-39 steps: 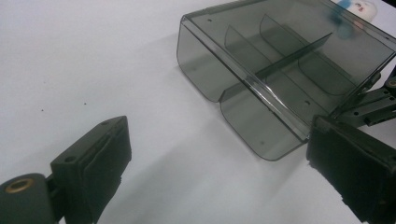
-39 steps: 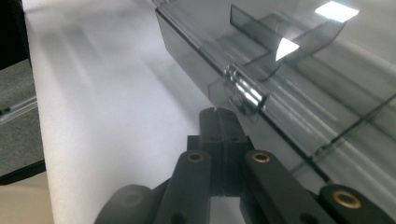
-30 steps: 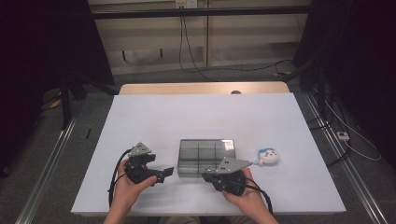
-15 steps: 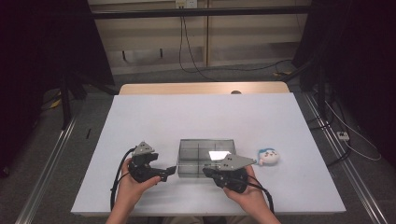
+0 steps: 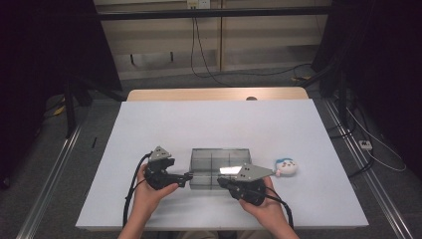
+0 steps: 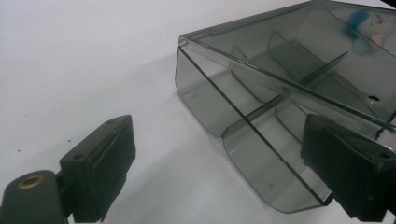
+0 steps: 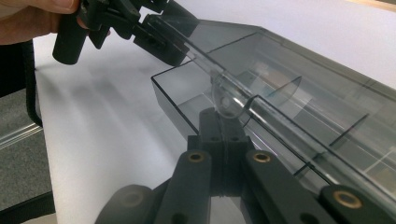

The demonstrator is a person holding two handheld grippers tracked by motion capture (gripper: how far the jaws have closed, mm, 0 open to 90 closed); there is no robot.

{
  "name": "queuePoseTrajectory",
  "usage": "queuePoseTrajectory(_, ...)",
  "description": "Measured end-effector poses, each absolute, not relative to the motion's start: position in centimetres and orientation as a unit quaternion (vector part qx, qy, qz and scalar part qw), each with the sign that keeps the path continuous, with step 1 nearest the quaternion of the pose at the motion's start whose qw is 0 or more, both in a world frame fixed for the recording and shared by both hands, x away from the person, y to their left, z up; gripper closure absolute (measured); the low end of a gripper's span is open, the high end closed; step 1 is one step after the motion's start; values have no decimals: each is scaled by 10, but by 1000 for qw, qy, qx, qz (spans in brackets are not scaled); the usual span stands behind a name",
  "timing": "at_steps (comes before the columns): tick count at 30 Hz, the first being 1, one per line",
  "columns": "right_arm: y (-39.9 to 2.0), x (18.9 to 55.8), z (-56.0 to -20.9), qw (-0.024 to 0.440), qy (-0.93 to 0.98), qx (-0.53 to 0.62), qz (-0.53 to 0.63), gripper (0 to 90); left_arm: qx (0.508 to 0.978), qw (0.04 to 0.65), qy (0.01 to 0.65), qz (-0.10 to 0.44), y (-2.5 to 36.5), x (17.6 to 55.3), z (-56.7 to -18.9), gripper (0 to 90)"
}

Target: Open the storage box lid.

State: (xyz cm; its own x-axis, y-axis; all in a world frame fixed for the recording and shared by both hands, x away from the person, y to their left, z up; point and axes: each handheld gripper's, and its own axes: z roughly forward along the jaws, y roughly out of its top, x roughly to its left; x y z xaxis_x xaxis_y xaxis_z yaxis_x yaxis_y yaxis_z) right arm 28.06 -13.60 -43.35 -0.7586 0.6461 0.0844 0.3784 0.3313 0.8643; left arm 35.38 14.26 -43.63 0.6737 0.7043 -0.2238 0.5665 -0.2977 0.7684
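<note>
A smoky clear compartment box (image 5: 219,162) lies near the front of the white table (image 5: 209,124). My left gripper (image 5: 188,176) is at the box's left end and stands open, with the box's near corner (image 6: 219,130) between its wide-apart jaws; its fingers (image 6: 100,168) press on nothing. In the right gripper view the left gripper (image 7: 159,39) sits against the lid's edge. My right gripper (image 7: 220,116) is shut, and its tips rest under a clear rounded tab (image 7: 228,99) on the box's front edge. From above, the right gripper (image 5: 221,181) is at the box's near side.
A small white and blue toy (image 5: 287,167) lies just right of the box. Inside the box, dividers (image 6: 299,79) form several compartments. The person's hands hold both grippers near the table's front edge. Cables trail off toward the person.
The left gripper has edged slightly right toward the box's end. The bright reflection on the lid has shifted toward the near edge. The right gripper has stayed put.
</note>
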Motion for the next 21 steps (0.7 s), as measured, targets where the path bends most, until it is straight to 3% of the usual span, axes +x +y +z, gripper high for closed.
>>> queuePoseTrajectory(7, -136, 280, -436, 138, 804, 323, 480, 897, 792, 455, 400, 80, 142, 355, -434, 129)
queuePoseTrajectory(21, -159, 282, -432, 170, 778, 378, 472, 768, 778, 466, 412, 86, 138, 360, -431, 140)
